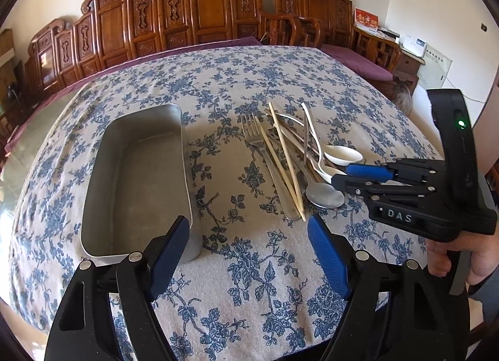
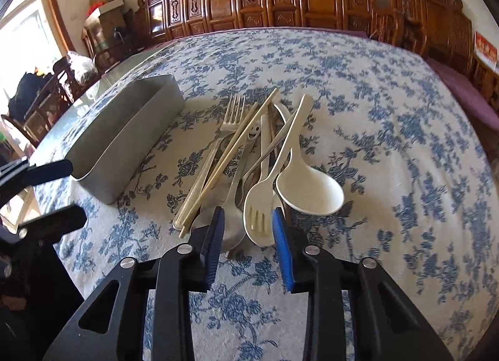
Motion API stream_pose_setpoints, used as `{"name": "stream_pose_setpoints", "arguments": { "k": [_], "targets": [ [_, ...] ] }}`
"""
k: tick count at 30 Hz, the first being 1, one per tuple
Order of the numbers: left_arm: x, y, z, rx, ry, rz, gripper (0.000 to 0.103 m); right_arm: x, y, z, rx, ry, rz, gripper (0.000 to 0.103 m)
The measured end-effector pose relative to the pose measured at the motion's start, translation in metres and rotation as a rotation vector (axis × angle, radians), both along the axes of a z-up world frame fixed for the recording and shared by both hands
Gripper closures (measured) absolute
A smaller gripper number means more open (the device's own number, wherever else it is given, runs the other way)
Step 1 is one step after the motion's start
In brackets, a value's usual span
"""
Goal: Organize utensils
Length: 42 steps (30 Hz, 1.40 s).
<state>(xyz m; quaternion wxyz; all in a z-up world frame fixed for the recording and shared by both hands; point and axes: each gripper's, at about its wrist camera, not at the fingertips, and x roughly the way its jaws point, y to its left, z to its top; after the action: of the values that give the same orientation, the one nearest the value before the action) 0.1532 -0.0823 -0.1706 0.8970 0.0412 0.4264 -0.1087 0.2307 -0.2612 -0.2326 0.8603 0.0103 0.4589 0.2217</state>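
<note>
**Utensil pile loose on worktop; metal tray empty; both hand-held grippers unloaded**

The utensils (image 2: 249, 161) lie in one overlapping heap near the middle of the worktop, on the blue-flowered cloth (image 2: 389, 117). Items identified in the heap: a metal fork (image 2: 232, 114) on the tray side, a pair of pale chopsticks (image 2: 230, 155) laid diagonally across it, a metal spoon (image 1: 324, 194), a white plastic fork (image 2: 260, 214), and a large white spoon (image 2: 308, 192) with its bowl facing up. Further metal handles lie beneath these; their type cannot be told.

The rectangular metal tray (image 1: 93, 173) stands on the cloth beside the heap, apart from it, with a strip of cloth between. Nothing lies inside it.

The right hand-held gripper (image 2: 248, 223) is at the near end of the heap. Its jaws stand at a moderate gap, with the head of the white plastic fork and part of the metal spoon's bowl showing between the blue pads (image 2: 282, 248). The pads grip nothing. Whether they touch the utensils cannot be told.

The left hand-held gripper (image 1: 249, 236) is spread wide and holds nothing. One pad sits at the near corner of the tray; the other is over bare cloth, short of the heap.

Carved wooden furniture (image 1: 199, 8) stands beyond the worktop's far edge.
</note>
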Motion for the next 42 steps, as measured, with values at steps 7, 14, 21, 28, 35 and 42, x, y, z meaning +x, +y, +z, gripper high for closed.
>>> {"name": "stream_pose_setpoints", "arguments": {
  "k": [7, 14, 21, 28, 35, 42],
  "targets": [
    [-0.001, 0.006, 0.001, -0.005, -0.002, 0.010, 0.028, 0.011, 0.004, -0.011, -0.013, 0.050, -0.014, 0.073],
    [-0.002, 0.006, -0.002, -0.007, 0.001, 0.013, 0.028, 0.012, -0.004, -0.006, 0.039, 0.058, -0.024, 0.080],
    [-0.003, 0.003, -0.001, 0.005, -0.003, 0.005, 0.028, 0.019, -0.006, 0.001, 0.039, 0.030, -0.071, 0.080],
    [-0.001, 0.000, -0.001, 0.017, -0.004, 0.004, 0.028, 0.035, -0.012, -0.001, -0.005, 0.035, -0.114, 0.097],
    [0.002, -0.003, -0.003, 0.028, 0.000, 0.001, 0.028, 0.019, -0.022, 0.012, -0.015, -0.015, -0.064, 0.103],
    [0.006, -0.012, -0.010, 0.047, 0.015, -0.015, 0.028, 0.000, -0.025, 0.025, -0.042, -0.071, -0.018, 0.103]
  ]
}}
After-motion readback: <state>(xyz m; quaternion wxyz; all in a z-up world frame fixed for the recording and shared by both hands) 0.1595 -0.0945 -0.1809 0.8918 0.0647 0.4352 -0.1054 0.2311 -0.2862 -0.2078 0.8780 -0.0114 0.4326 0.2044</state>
